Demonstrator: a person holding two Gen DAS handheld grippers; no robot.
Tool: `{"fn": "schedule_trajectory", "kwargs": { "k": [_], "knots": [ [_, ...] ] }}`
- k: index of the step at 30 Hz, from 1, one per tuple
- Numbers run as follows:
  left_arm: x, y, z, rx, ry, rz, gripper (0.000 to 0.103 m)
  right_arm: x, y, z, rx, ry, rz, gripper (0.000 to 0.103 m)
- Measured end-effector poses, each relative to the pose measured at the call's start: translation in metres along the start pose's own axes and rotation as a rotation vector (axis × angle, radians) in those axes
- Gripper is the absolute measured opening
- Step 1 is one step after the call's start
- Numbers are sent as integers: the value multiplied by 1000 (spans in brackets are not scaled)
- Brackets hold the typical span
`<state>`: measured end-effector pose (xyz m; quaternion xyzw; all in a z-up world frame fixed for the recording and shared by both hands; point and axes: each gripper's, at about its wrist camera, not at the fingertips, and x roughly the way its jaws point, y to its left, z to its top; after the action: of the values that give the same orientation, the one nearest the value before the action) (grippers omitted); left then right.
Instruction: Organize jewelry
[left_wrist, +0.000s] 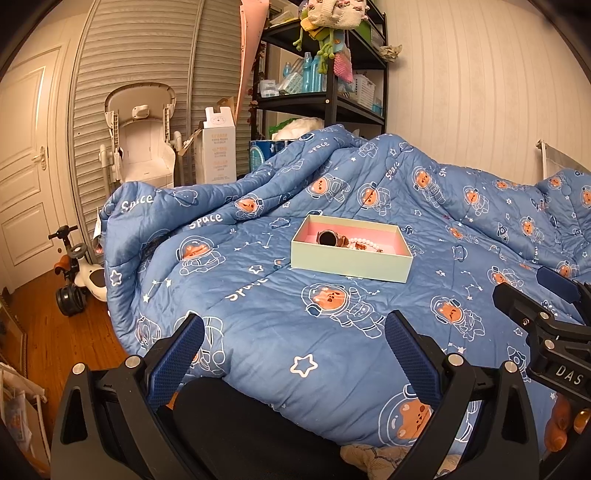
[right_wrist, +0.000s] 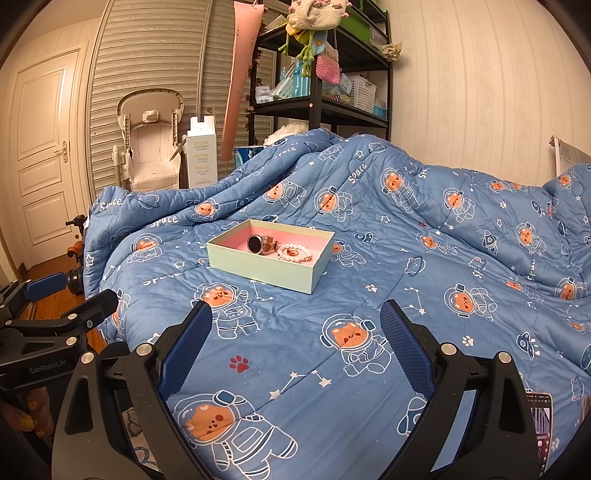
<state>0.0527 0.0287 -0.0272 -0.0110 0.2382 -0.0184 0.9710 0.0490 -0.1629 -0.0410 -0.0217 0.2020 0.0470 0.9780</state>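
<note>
The left gripper is hovering above the near edge of the bed with its jaws spread wide and nothing between its blue ribbed pads. The right gripper is hovering alongside it in the same condition, jaws fully apart and holding nothing. Each gripper is appearing at the edge of the other's view. Beneath both, a blue quilt printed with astronaut bears is covering the bed. Ahead of both grippers and well apart from them, a pale green box with a pink lining is resting on the quilt. Inside it, a round-faced watch is lying just beside a pearl bracelet; whether the two are touching cannot be determined. Beyond the bed, a black shelving unit is standing against the wall.
</note>
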Motion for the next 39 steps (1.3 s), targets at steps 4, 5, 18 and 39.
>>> {"fn": "schedule_trajectory", "kwargs": {
  "k": [4,5,18,39],
  "knots": [
    [0,-1,0,4,-6,10,96,0,0,0,0,0,0,91],
    [0,0,0,3,-3,12,96,0,0,0,0,0,0,91],
    [1,1,0,-6,5,12,96,0,0,0,0,0,0,91],
    [0,0,4,-1,0,5,96,0,0,0,-3,-2,-1,91]
  ]
}}
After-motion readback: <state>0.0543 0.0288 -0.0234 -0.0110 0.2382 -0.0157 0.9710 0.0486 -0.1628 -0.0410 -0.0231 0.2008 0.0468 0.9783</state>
